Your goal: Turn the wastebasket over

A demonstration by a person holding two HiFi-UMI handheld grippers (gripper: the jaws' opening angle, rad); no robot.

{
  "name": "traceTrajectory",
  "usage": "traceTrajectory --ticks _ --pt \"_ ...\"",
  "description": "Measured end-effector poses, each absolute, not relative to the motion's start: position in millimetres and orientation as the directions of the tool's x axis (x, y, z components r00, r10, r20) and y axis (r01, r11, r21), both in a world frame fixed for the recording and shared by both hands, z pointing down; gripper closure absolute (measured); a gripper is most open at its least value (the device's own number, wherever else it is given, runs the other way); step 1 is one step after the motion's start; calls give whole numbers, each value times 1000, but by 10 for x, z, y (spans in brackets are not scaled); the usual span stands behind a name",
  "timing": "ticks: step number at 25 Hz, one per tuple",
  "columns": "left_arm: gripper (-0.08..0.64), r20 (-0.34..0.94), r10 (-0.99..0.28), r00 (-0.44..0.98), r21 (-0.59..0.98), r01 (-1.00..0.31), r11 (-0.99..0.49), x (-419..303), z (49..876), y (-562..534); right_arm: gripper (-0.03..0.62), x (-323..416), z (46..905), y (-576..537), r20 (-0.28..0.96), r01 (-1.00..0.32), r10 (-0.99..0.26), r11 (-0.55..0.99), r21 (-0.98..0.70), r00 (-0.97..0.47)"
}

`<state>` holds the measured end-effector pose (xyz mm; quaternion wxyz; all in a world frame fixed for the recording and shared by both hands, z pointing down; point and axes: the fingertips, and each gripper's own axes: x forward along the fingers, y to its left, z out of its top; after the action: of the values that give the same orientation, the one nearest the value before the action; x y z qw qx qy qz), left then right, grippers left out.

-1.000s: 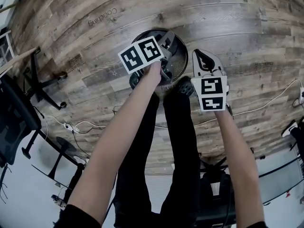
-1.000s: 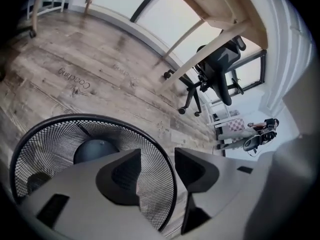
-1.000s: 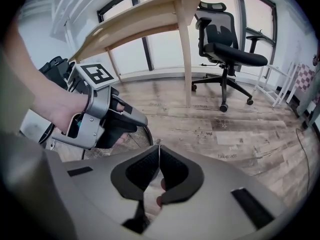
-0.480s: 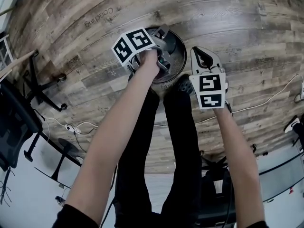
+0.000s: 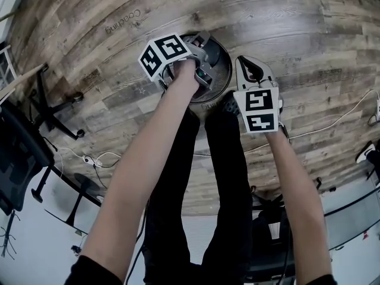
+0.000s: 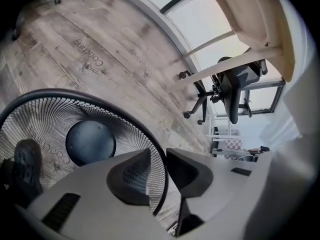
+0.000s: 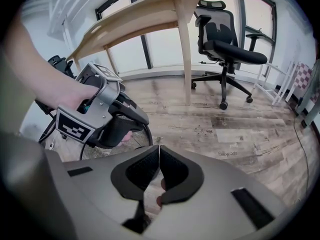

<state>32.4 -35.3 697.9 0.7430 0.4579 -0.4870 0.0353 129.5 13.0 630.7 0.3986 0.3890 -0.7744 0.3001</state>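
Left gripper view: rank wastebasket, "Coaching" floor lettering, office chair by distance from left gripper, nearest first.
Left gripper jaws are closing, with the rim between them.
1. Wastebasket: at the jaws, lower left.
2. Floor lettering: just beyond, upper left.
3. Office chair: farthest, at right.

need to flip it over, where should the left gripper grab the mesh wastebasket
The rim, from above: the wastebasket stands upright and open-topped, so the thin rim fits between the fingers, one inside the mesh wall, one outside. The left gripper straddles it there, jaws closing.
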Motion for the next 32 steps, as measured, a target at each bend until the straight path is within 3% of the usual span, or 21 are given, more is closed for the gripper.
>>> traceTrajectory --ticks 10,32 --pt "500 710 -420 565 695 -468 546 475 6626 -342 558 1293 6164 48 850 -850 -380 508 -136 -364" --pt "523 638 -441 631 765 -453 458 306 6291 -143 558 1356 6135 109 866 -887 -385 443 -130 -320"
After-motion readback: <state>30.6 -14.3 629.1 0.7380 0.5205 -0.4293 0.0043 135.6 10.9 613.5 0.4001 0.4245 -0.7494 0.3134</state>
